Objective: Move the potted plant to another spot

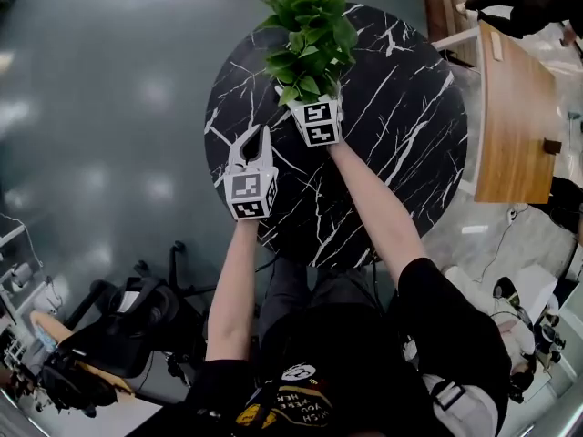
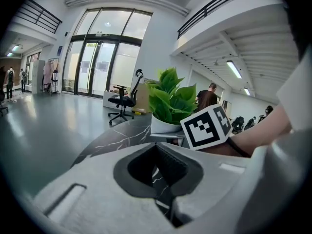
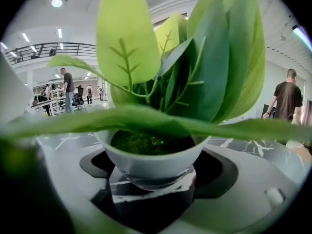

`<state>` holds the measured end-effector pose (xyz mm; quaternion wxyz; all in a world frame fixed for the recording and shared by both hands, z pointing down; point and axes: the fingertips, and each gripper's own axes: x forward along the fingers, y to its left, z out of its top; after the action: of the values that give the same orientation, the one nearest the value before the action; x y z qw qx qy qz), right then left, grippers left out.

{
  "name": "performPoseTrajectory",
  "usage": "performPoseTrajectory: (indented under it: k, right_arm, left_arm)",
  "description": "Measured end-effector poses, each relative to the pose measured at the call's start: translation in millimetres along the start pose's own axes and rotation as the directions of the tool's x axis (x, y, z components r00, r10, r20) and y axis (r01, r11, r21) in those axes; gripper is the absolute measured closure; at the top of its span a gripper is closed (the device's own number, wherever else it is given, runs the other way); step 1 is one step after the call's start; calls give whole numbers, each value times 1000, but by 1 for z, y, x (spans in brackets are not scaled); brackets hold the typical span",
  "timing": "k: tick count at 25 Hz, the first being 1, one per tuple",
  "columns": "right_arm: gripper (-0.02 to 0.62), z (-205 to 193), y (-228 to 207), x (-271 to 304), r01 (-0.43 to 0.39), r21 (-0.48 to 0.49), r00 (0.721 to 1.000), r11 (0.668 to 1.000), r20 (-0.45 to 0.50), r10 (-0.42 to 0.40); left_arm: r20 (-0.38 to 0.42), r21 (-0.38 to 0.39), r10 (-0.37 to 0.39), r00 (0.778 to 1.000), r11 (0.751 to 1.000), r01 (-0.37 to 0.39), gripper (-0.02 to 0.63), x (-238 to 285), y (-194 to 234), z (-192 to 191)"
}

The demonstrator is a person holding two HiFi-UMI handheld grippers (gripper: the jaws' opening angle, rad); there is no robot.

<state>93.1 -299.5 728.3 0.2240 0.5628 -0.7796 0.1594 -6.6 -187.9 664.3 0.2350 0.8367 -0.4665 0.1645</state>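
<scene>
**Potted plant in the grip, seen from near to far.** Nearest the person, the left gripper (image 1: 259, 135) is hovering over the near left part of the round marble table (image 1: 401, 116). Its jaws are lying together with nothing between them, and only the veined tabletop is showing through the gap behind the tips.

Just beyond it and to its right, the right gripper (image 3: 155, 172) is reaching forward with its jaws spread about as wide as the white pot (image 3: 146, 165) and set on either side of the pot's lower wall. By the look of it, they are pressing on the pot rather than merely flanking it. Whether the base is resting on the marble or hanging just above it cannot be told.

The potted plant (image 1: 308, 39) is standing upright on the far part of the table, left of centre, and its leaves (image 3: 214, 57) are spilling over the right gripper. Farther right, a wooden tabletop (image 1: 510, 107) is standing beside the marble one.

The step in hand appears to be the lift. To do it well:
- The grip should be staying low on the pot, under the rim.
- The rise should be going straight up, with the pot level so that no soil tips out.
- The leaves are covering most of the right gripper view, so the new spot is better judged from the head view. The bare right side of the marble is one candidate.
- The left gripper should be staying out of the path.
</scene>
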Motion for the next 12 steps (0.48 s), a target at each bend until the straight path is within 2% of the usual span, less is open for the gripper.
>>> performPoseTrajectory:
  k: [6, 12]
  right_arm:
    - [103, -17, -75, -41, 124, 73, 992, 990, 16, -126]
    - [103, -52, -159, -92, 251, 139, 968, 958, -36, -248]
  left_arm:
    - [-20, 38, -109, 994, 993, 110, 601, 29, -61, 5]
    - [-45, 80, -195, 980, 977, 198, 601, 50, -120, 5]
